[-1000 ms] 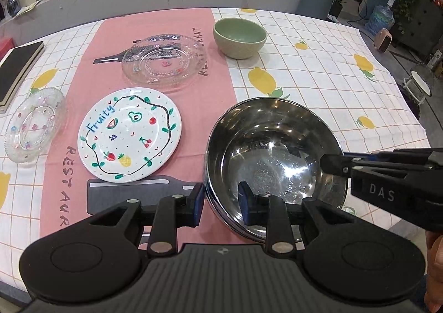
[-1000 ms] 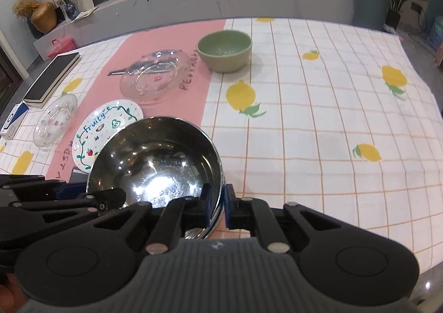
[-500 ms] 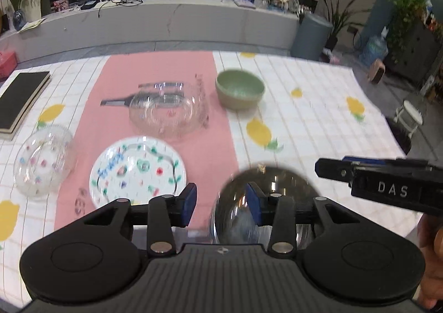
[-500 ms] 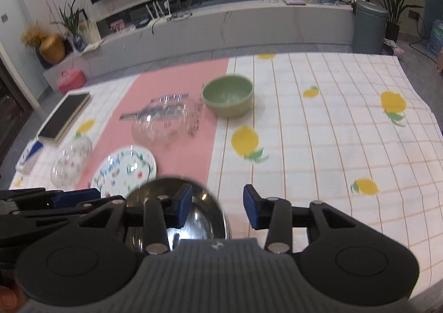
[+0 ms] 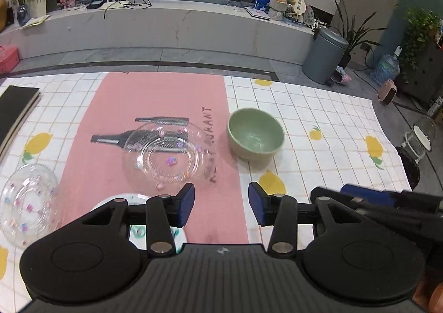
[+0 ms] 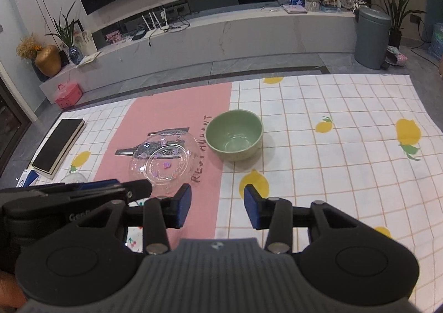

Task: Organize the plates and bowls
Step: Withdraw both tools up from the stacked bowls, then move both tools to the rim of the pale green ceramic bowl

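bowl [image 5: 255, 134]: green, upright on the checked cloth [image 5: 326, 130], just right of the pink runner [image 5: 155, 108]
glass plate [image 5: 169, 154]: lay on runner, left of bowl
small glass dish [image 5: 26, 203]: near cloth's left edge
left gripper [image 5: 221, 203]: jaws spread, held nothing
right gripper [image 6: 217, 205]: jaws spread, held nothing

Even, dim indoor light; soft shadows, sharp focus, fisheye bending at edges.

Table [image 5: 332, 124], covered by a checked lemon cloth; green bowl [image 5: 255, 134], glass plate [image 5: 169, 156] and black book [image 5: 13, 108] are borne centre-left.
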Tool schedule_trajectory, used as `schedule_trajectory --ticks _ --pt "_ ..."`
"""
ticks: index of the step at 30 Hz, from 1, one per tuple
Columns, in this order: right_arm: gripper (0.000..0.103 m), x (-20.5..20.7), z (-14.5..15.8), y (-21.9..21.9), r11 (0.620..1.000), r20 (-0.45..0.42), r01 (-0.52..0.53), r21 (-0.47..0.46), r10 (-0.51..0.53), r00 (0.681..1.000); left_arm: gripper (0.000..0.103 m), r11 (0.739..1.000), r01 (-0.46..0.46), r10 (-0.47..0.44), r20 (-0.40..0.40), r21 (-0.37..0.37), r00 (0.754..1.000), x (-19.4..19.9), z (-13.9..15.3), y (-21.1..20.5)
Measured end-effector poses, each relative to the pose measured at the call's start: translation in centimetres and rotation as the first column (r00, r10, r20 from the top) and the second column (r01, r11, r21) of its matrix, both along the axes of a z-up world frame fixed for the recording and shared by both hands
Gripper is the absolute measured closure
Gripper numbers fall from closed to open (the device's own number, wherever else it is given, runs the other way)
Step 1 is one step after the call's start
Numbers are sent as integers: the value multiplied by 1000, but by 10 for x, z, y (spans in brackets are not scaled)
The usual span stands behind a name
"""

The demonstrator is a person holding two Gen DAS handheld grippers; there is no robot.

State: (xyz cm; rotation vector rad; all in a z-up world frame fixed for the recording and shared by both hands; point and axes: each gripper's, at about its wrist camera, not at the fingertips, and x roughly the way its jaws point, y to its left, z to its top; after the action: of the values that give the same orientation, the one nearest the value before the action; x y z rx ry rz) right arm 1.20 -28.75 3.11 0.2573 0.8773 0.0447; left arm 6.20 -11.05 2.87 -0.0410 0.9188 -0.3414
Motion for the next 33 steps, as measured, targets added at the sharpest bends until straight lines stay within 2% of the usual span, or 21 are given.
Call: schedule_trajectory --ticks 3,11,14,24,32,33 --pt "61 20 -10 -5 999 -21 27 19 -27 999 52 1000 8 -8 -9 -2 1000 18 -8 -5" --pt "61 67 -34 -32 985 -57 157 73 -153 987 52 998 -30 28 -37 -63 999 62 -31 -10" --pt "61 84 -39 -38 978 -59 193 76 -189 980 52 998 -32 30 -34 -52 999 75 -36 -16" --pt "61 118 -73 -53 964 -120 242 108 -229 966 52 996 -15 6 -113 -83 994 107 -59 -33" --pt "63 129 -95 -62 944 -123 290 158 -272 954 60 997 -7 -3 -138 -77 990 115 -76 -44" --pt "63 130 -98 -61 942 -126 292 167 -273 954 65 997 -5 -7 -141 -79 990 115 -78 -44"
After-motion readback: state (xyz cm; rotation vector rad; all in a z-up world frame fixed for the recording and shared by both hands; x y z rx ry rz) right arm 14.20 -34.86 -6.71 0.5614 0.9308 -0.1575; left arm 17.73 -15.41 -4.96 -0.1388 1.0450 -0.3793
